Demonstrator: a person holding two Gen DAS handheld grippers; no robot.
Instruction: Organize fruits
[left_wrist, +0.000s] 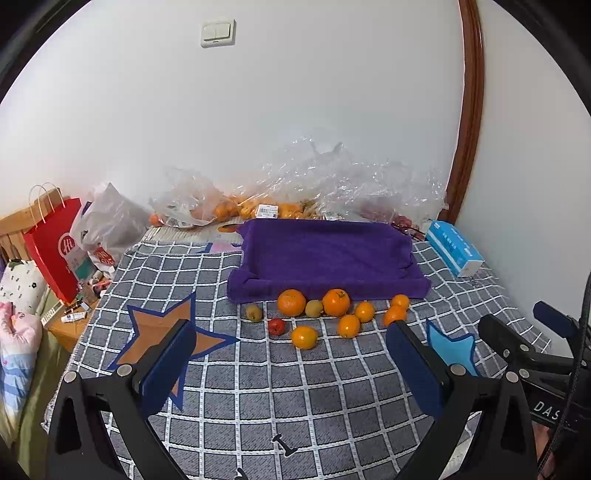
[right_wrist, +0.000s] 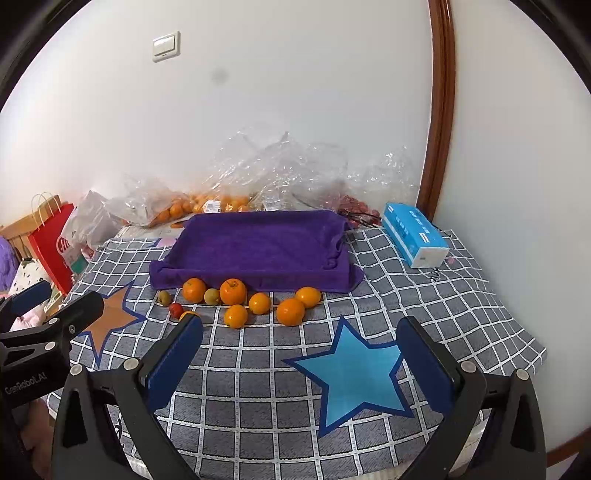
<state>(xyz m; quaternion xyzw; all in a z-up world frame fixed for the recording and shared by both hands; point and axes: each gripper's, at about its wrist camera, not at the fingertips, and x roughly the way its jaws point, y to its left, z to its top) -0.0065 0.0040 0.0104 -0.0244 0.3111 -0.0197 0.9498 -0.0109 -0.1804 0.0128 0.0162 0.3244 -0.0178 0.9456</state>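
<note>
Left claw (left_wrist: 291, 354) and right claw (right_wrist: 299, 347) both spread wide, empty, hovering over checked cloth (left_wrist: 295, 387). Oranges (left_wrist: 336, 302), kiwis (left_wrist: 314, 308), small red fruit (left_wrist: 276, 326) scattered along near edge of purple towel-lined tray (left_wrist: 325, 254). Best approach: straddle one fruit squarely, close gently, avoid nudging neighbours.

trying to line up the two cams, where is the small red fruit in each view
Left wrist: the small red fruit lies left of centre, in front of the oranges.
Right wrist: it sits further left, just beyond the left fingertip.
Shared landmark: the purple towel-lined tray behind the fruit.
</note>
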